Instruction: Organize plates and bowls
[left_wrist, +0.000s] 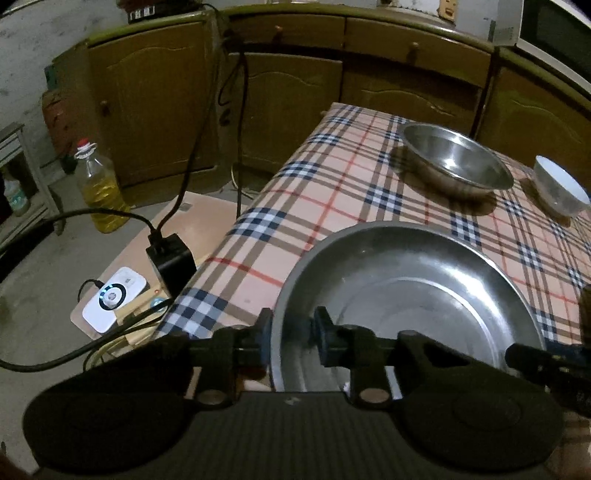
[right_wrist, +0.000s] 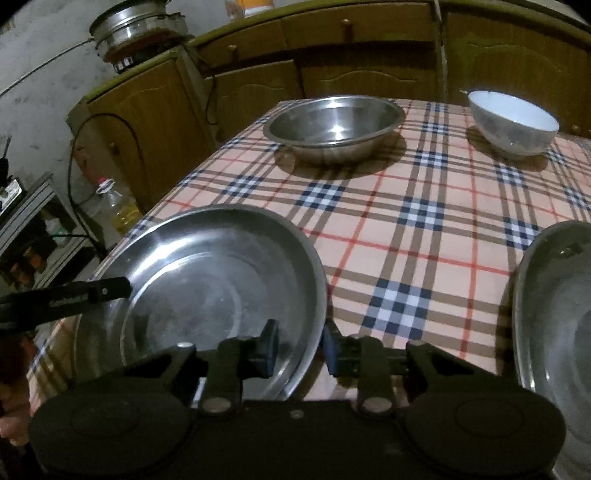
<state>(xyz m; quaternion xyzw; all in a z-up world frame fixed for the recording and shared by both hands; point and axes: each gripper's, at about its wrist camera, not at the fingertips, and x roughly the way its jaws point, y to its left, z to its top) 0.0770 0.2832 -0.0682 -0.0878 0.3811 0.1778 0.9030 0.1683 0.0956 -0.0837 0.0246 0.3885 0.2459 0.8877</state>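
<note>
Gripping opposite rims of the steel plate (right_wrist: 207, 280) at the table's (left_wrist: 332, 206) near left edge, left gripper (left_wrist: 291, 332) and right gripper (right_wrist: 301, 347) clamp it; steel bowl (right_wrist: 332, 129) lies beyond

I count two steel plates, one (right_wrist: 207, 273) near me and another (right_wrist: 554, 332) at right, one steel bowl (right_wrist: 332, 129), one white bowl (right_wrist: 513, 125), one oil bottle (left_wrist: 99, 184), and two grippers, left (left_wrist: 291, 339) and right (right_wrist: 299, 349).
</note>
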